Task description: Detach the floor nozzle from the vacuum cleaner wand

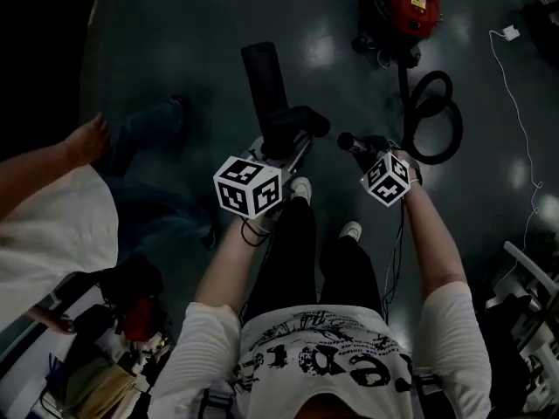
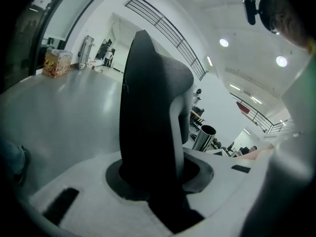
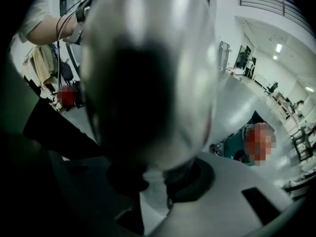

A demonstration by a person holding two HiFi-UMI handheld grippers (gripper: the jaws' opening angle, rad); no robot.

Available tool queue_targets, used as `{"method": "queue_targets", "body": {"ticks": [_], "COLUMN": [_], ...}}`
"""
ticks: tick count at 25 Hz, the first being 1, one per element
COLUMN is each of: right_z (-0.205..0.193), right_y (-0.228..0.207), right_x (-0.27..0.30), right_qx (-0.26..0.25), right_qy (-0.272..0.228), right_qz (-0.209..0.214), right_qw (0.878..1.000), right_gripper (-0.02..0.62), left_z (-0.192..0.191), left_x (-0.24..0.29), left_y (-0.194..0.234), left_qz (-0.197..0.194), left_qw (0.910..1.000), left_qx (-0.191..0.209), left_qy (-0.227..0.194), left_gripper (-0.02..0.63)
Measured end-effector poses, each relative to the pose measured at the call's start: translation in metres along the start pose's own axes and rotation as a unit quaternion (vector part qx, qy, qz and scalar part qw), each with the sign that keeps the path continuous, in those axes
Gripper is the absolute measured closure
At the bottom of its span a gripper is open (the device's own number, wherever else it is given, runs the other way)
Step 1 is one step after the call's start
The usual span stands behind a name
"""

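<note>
The floor nozzle (image 1: 266, 81) hangs above the dark glossy floor (image 1: 175, 51), just ahead of the person's shoes. Its long, flat head runs up the head view, away from the person and leaning slightly left. A short rounded neck branches from its near end toward the right. It is matt black plastic with softened corners. In the left gripper view it stands upright as a broad black slab with a pale grey edge strip.

The left gripper (image 1: 278, 151) has its jaws closed on the nozzle's near end. The right gripper (image 1: 371, 151) is clamped on the wand (image 1: 349, 140), which fills the right gripper view as a smooth, shiny, silvery tube, blurred. The wand's tip points left toward the nozzle's neck; the two ends are close, with a thin strip of floor seeming to show between them.

Behind the wand a black ribbed hose (image 1: 434, 116) loops back to a red canister vacuum cleaner (image 1: 410, 3).
</note>
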State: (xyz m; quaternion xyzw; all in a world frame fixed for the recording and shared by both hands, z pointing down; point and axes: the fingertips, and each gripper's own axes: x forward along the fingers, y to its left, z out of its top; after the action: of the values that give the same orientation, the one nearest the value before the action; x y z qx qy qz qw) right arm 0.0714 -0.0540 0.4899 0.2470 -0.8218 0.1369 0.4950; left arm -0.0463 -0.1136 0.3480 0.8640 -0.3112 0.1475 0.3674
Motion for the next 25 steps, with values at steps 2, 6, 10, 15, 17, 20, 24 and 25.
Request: {"method": "queue_targets", "body": {"ticks": [2, 6, 10, 15, 17, 20, 24, 25], "right_z": [-0.04, -0.114, -0.18, -0.243, -0.26, -0.284, -0.307, -0.313], "right_y": [-0.005, -0.022, -0.035, -0.037, -0.038, -0.041, -0.049, -0.049], "right_x": [0.046, 0.14, 0.233, 0.343, 0.38, 0.426, 0.47, 0.479], "right_qx": [-0.019, -0.04, -0.064, -0.112, -0.139, -0.164, -0.184, -0.186], "right_qy": [0.015, 0.05, 0.087, 0.099, 0.103, 0.121, 0.148, 0.156], "right_qz": [-0.012, -0.036, -0.064, -0.085, -0.079, -0.067, -0.051, -0.045], "right_qw": [1.0, 0.997, 0.992, 0.985, 0.982, 0.977, 0.97, 0.969], "right_gripper": [0.486, 0.486, 0.486, 0.483, 0.483, 0.483, 0.483, 0.483], "left_z": [-0.042, -0.125, -0.209, -0.311, -0.351, -0.404, -0.455, -0.467], "left_x": [0.026, 0.08, 0.139, 0.201, 0.226, 0.26, 0.289, 0.293], "left_y": [0.033, 0.104, 0.171, 0.26, 0.291, 0.328, 0.367, 0.375], "left_qz": [0.002, 0.009, 0.006, 0.024, 0.033, 0.037, 0.051, 0.053], "left_qw": [0.9999, 0.9999, 1.0, 0.9997, 0.9991, 0.9972, 0.9918, 0.9898], "left_qx": [-0.011, -0.005, -0.001, -0.004, -0.012, -0.037, -0.089, -0.101], "left_qy": [-0.007, -0.006, 0.001, 0.009, 0.025, 0.053, 0.077, 0.085], "left_gripper": [0.483, 0.483, 0.483, 0.483, 0.483, 0.483, 0.483, 0.483]}}
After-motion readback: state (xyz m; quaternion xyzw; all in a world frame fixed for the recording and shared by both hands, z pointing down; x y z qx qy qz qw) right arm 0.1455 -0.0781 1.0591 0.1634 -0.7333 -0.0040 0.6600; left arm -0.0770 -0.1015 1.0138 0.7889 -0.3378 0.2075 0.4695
